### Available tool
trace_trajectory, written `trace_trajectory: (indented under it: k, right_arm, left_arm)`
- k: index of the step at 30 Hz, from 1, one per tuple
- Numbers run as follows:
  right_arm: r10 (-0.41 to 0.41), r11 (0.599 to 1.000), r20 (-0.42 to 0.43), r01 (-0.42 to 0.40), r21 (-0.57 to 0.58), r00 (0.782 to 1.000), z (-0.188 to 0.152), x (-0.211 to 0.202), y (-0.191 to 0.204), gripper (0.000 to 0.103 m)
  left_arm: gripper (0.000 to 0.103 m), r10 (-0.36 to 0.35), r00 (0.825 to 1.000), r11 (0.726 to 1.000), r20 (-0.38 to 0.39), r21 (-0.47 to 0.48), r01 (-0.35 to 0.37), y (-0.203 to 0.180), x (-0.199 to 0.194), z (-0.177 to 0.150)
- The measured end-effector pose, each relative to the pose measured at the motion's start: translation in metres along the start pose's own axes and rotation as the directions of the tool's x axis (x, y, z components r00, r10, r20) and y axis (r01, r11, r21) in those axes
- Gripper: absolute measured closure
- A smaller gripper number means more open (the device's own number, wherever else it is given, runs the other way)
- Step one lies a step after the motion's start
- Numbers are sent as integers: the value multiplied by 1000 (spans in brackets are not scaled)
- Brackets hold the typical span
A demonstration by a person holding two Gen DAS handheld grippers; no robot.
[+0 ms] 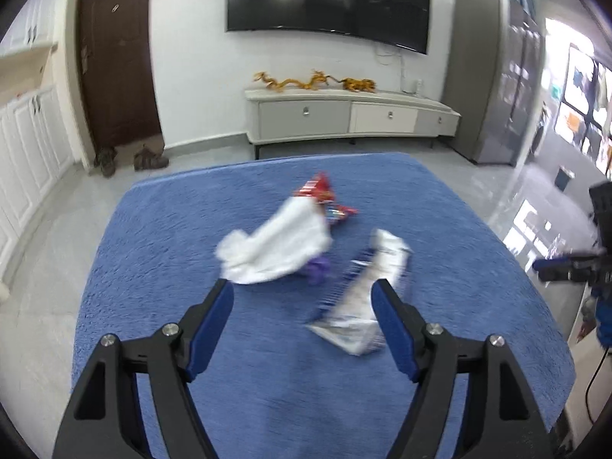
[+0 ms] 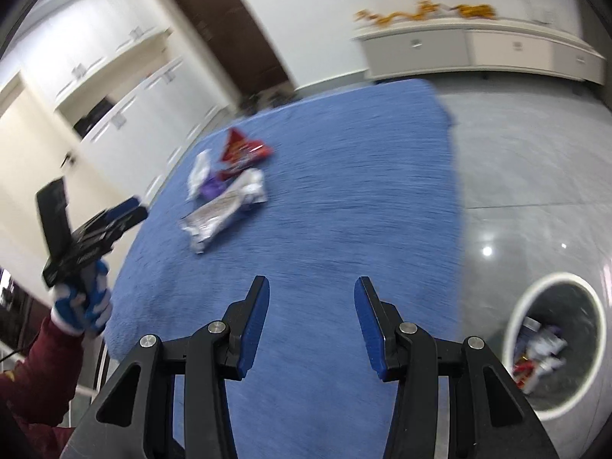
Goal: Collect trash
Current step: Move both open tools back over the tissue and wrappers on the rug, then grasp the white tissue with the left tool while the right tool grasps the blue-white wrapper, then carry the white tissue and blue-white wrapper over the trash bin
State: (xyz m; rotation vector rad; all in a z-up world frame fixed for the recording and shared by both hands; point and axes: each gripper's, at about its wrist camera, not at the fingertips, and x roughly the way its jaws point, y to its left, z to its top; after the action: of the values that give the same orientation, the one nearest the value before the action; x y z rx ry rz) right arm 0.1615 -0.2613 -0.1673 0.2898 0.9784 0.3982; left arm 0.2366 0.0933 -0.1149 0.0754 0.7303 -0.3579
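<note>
room: living room with pale glossy floor [image 1: 46, 252], dark wall television [image 1: 329, 0], low white-and-grey media cabinet [image 1: 352, 114] bearing golden dragon ornaments [image 1: 313, 81], brown door [image 1: 114, 61], white cupboards [image 1: 26, 145], pair of shoes [image 1: 130, 158] by the door.
tabletop: covered by a blue fuzzy cloth [image 1: 191, 237]; fills the middle of both views.
trash cluster: lies together on the blue cloth, at about 12 o'clock from the left gripper, at about 11 o'clock and farther off from the right gripper; images blurred.
white tissue [image 1: 275, 248]: crumpled, largest piece, partly over the red wrapper.
red snack wrapper [image 1: 317, 187]: at the far side of the cluster, at 12 o'clock of the tissue.
purple scrap [image 1: 319, 267]: small, touching the tissue's near edge.
silver-white wrapper [image 1: 367, 294]: long, crinkled, at 4 o'clock of the tissue; its near end lies beside the left gripper's right finger.
bin [image 2: 514, 317]: round, white-rimmed, on the floor at 4 o'clock in the right wrist view, well apart from the cluster; already holds mixed wrappers.
left gripper [image 1: 302, 290]: released, jaws spread wide, nothing between them; above the cloth, near the cluster.
right gripper [image 2: 310, 287]: released, jaws partly apart and empty, over bare cloth.
person: blue-and-white gloved hand [image 2: 82, 298] and dark red sleeve [image 2: 42, 375] carry the left gripper, at 9 o'clock in the right wrist view.
</note>
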Motion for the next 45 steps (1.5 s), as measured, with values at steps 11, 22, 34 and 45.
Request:
trace_trajectory:
  k: [11,22,34,45]
  right_arm:
    - [116,993,-181,-120,-12,977,32,120,63,56]
    - [173,984,-191,-160,80,966,61,169,72,56]
    - [174,983,-184,-158,98,967,86,196,84,56]
    - [224,969,-141,-205,135,964,90,189,90,87]
  left_arm:
    - [30,-162,981,986,-108,-42,159,81,82,23]
    - [30,-349,922,937,-168,-81,339,87,126,25]
    - [87,-316,936,948,-153,-88,306,78,99,2]
    - [98,-249,967,956,-62,-179,234,80,44,-24]
